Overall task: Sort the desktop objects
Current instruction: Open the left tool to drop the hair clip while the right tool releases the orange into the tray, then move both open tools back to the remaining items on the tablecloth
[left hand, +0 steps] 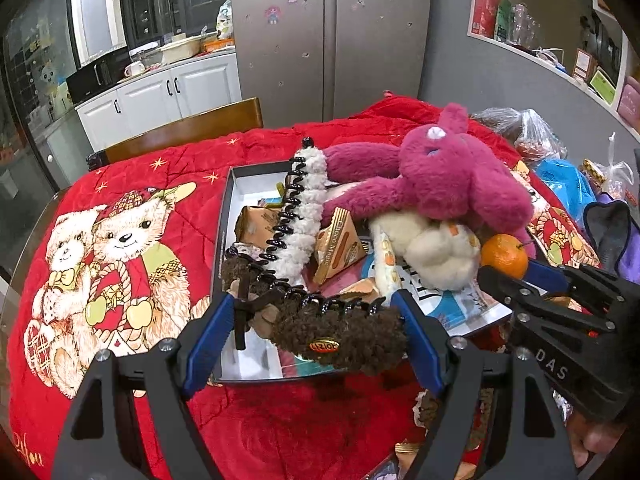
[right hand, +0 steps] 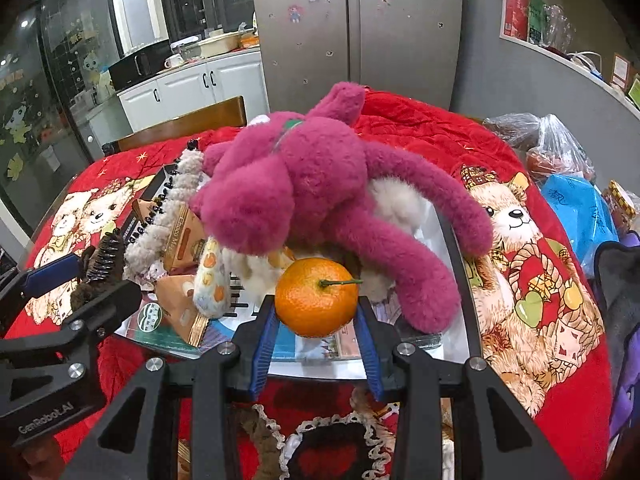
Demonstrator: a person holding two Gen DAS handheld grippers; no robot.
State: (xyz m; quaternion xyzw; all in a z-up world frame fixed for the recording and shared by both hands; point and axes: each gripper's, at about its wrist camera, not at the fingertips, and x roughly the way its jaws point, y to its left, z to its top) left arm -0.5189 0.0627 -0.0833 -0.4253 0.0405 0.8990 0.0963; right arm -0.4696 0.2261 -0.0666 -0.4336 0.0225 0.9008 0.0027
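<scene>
A shallow box (left hand: 256,169) on the red bear quilt holds a magenta plush (left hand: 452,178), a cream plush (left hand: 434,254), snack packets (left hand: 338,245), a white fuzzy hair clip (left hand: 302,216) and more. My left gripper (left hand: 316,312) is shut on a brown fuzzy hair clip (left hand: 340,330) over the box's near left end. My right gripper (right hand: 316,312) is shut on an orange mandarin (right hand: 316,296) and holds it over the box's near edge, in front of the magenta plush (right hand: 304,184). The mandarin also shows in the left wrist view (left hand: 504,255).
Plastic bags (right hand: 560,148) and a blue packet (right hand: 576,208) lie at the table's right edge, with dark purple cloth (right hand: 620,280) beside them. A wooden chair back (left hand: 188,128) stands behind the table. A crocheted item (right hand: 332,448) lies under my right gripper.
</scene>
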